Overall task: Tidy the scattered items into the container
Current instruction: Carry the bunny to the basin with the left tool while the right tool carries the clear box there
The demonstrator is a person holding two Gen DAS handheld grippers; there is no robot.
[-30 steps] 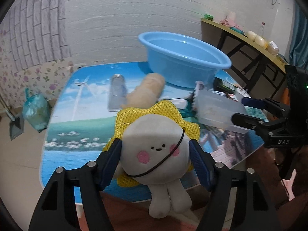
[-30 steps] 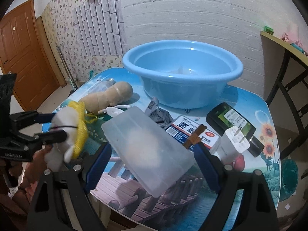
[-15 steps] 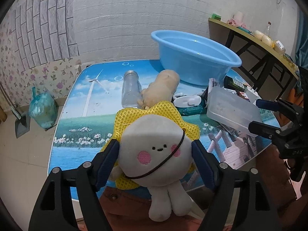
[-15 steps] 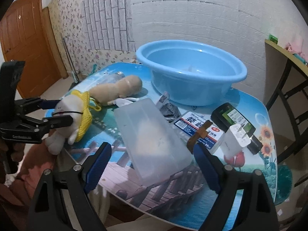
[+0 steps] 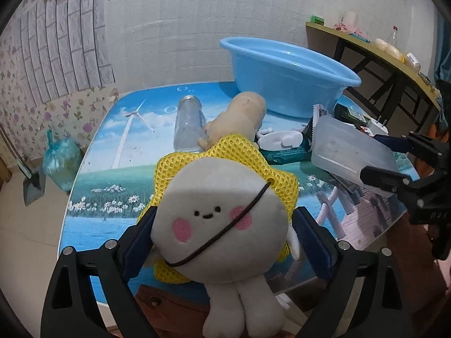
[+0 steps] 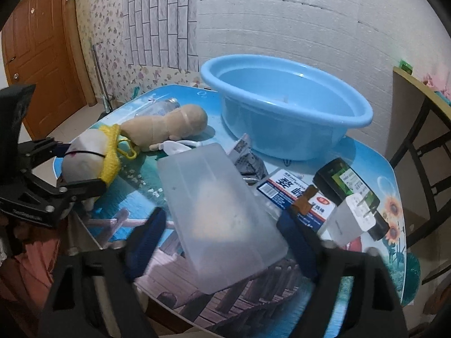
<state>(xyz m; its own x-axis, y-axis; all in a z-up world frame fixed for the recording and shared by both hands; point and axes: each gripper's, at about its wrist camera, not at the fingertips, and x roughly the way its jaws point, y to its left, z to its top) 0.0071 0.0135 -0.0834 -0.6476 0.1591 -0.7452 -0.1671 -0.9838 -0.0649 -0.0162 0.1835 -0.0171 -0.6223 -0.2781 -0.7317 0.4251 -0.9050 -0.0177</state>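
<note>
Plush toy: soft, light, best pinched across its round head; lower centre, clenched in left claw | clear plastic box: stiff, slick, light; centre, grasped by right claw | both claws level, facing blue basin, upper centre on worktop.

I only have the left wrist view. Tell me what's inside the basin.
Observer: The basin looks nearly bare; one small pale thing lies on its floor, too small to tell.
Operator: Report what the clear box hides.
Observer: Behind the clear box, held in the right gripper, a blue-and-white packet lies flat beside a white charger.
Operator: Check the toy's back.
Observer: A yellow mesh loop hangs behind the toy in the left gripper.
</note>
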